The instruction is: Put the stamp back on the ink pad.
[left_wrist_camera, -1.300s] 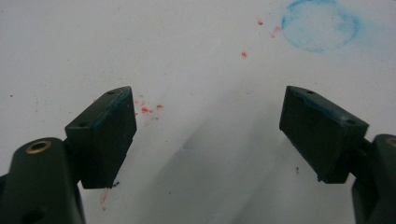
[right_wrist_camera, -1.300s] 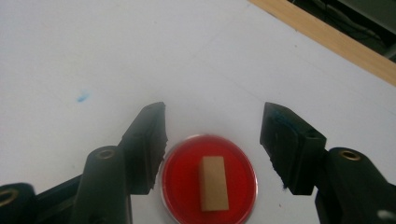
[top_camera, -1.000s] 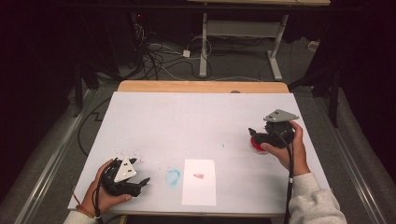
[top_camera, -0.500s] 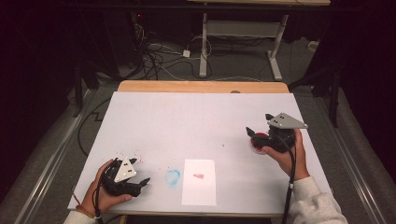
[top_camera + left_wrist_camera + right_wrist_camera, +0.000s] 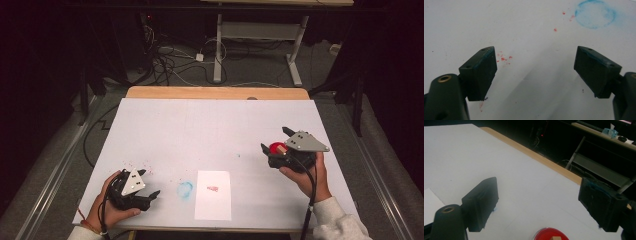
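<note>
One red dish just below open right tongs (untouched).

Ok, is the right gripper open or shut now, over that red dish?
Open. The right gripper has just been opening; its jaws stand wide apart with nothing between them, the red dish below.

The white table is evenly lit from above; the room beyond is dark. Close gripper views look soft, slightly blurred.
</note>
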Action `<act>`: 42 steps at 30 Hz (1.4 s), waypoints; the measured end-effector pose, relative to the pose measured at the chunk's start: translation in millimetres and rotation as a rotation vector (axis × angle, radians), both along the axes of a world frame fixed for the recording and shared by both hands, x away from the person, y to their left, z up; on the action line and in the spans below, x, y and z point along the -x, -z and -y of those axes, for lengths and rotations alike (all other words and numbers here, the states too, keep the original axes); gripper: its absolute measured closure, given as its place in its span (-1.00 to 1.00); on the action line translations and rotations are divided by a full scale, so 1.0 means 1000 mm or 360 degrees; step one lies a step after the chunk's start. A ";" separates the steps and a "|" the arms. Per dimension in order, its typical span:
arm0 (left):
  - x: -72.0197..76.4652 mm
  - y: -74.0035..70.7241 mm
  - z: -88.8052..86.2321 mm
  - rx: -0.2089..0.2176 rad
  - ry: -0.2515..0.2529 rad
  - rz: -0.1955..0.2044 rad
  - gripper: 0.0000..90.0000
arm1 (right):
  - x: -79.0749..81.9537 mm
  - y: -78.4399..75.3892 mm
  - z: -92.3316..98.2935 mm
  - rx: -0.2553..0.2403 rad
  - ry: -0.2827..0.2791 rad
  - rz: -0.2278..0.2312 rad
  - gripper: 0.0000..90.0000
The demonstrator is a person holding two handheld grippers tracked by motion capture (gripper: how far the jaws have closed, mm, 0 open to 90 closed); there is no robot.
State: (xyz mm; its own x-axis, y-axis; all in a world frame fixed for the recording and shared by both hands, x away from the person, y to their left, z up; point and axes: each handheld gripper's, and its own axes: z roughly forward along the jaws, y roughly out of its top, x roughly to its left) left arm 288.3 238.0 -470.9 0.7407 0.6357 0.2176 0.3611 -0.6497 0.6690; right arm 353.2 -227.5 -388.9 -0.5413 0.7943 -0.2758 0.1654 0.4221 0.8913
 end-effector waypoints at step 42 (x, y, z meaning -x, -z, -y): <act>0.001 -0.002 0.002 -0.0001 0.0015 0.0037 -0.60 | 0.051 0.020 0.029 0.0045 -0.0075 0.0078 -0.62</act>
State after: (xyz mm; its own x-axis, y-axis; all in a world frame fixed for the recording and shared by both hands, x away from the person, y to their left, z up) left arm 287.3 236.2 -469.0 0.7414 0.6283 0.2356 0.3389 -0.6537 0.6766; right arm 302.0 -256.1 -408.7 -0.5632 0.7599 -0.3246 0.1013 0.4534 0.8856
